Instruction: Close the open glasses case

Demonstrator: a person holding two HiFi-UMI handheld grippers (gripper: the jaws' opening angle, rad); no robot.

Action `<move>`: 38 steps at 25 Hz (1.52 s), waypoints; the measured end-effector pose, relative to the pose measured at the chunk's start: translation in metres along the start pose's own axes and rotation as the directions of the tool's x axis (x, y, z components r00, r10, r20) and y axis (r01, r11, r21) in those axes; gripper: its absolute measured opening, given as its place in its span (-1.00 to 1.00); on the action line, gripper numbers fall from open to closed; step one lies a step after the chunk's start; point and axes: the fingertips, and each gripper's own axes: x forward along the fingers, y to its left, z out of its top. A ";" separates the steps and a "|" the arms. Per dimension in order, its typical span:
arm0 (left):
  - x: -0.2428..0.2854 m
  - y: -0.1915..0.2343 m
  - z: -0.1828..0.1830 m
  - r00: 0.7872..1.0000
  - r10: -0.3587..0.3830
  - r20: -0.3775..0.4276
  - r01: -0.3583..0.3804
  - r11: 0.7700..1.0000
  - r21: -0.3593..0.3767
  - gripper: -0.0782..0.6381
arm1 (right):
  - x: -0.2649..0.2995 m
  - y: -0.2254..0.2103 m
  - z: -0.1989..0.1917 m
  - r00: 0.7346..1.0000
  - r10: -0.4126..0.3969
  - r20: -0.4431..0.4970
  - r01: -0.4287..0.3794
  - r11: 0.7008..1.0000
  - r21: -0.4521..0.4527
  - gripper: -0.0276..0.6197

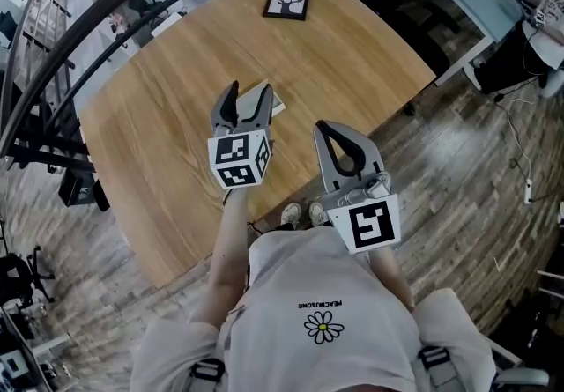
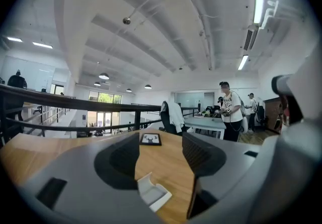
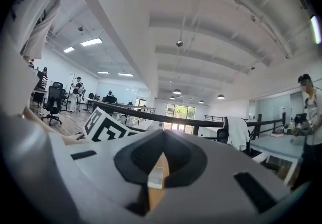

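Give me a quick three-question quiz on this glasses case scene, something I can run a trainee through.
1. True or false: the left gripper has its jaws apart and grips nothing.
2. Which gripper is shut? A) left gripper B) right gripper C) both
3. Fill in: the white glasses case lies on the wooden table with its lid ____.

Key: 1 true; 2 B; 3 open.
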 end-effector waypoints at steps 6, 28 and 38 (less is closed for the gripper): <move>0.025 0.027 -0.050 0.994 0.030 -0.103 -0.035 0.999 -0.041 -0.04 | 0.004 0.002 -0.007 1.000 0.003 -0.025 -0.003 1.000 -0.017 -0.89; 0.067 0.072 -0.149 0.925 0.029 -0.378 -0.100 0.981 -0.168 -0.03 | 0.011 -0.012 -0.023 0.992 -0.083 -0.092 0.080 0.996 -0.033 -0.89; 0.066 0.073 -0.163 0.909 0.025 -0.415 -0.094 0.985 -0.146 -0.03 | 0.009 -0.018 -0.028 0.989 -0.100 -0.106 0.097 0.995 -0.039 -0.89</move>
